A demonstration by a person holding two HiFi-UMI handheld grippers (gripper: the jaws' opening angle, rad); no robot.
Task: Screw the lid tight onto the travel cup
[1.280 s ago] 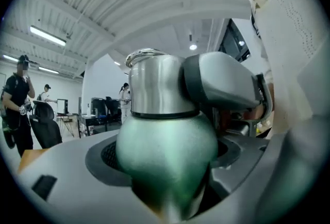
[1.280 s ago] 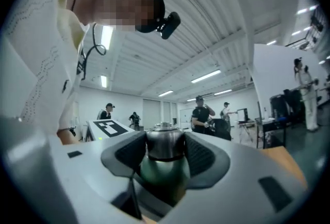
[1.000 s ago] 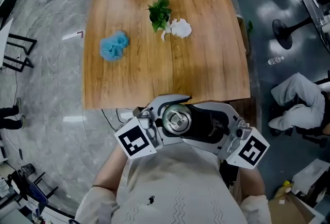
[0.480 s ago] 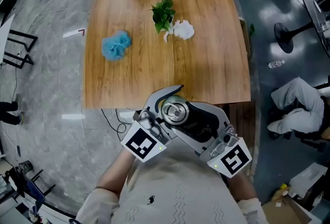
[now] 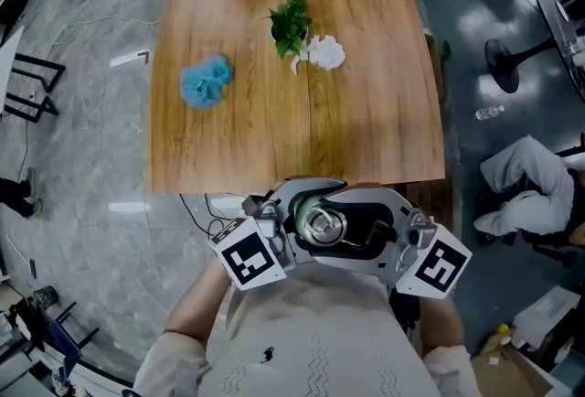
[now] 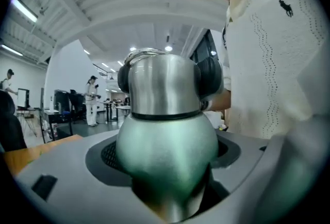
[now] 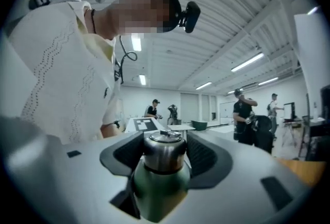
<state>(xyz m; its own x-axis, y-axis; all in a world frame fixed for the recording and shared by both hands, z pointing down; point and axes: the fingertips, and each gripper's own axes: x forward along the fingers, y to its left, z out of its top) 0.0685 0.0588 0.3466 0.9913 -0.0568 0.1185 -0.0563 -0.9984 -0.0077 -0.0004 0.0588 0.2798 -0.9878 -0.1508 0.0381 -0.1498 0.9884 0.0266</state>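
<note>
I hold the travel cup (image 5: 320,226) in front of my chest, just below the table's near edge, and its steel lid (image 5: 319,223) faces up at the head camera. The left gripper (image 5: 300,221) is shut on the cup's green body (image 6: 165,143), which fills the left gripper view. The right gripper (image 5: 355,230) is shut round the steel lid (image 7: 164,152), with its black pads (image 7: 203,155) on either side of it. Those same pads (image 6: 210,76) flank the lid (image 6: 164,83) in the left gripper view. The cup's base is hidden.
The wooden table (image 5: 366,130) carries a blue fluffy ball (image 5: 206,80), a small green plant (image 5: 290,24) and a white crumpled thing (image 5: 324,52). To the right, a person in white (image 5: 530,185) sits on the floor. Other people stand far off in both gripper views.
Both grippers have swung round the cup: the right marker cube rose and moved right, the left one slid left. The cup stays gripped at the table's near edge.
</note>
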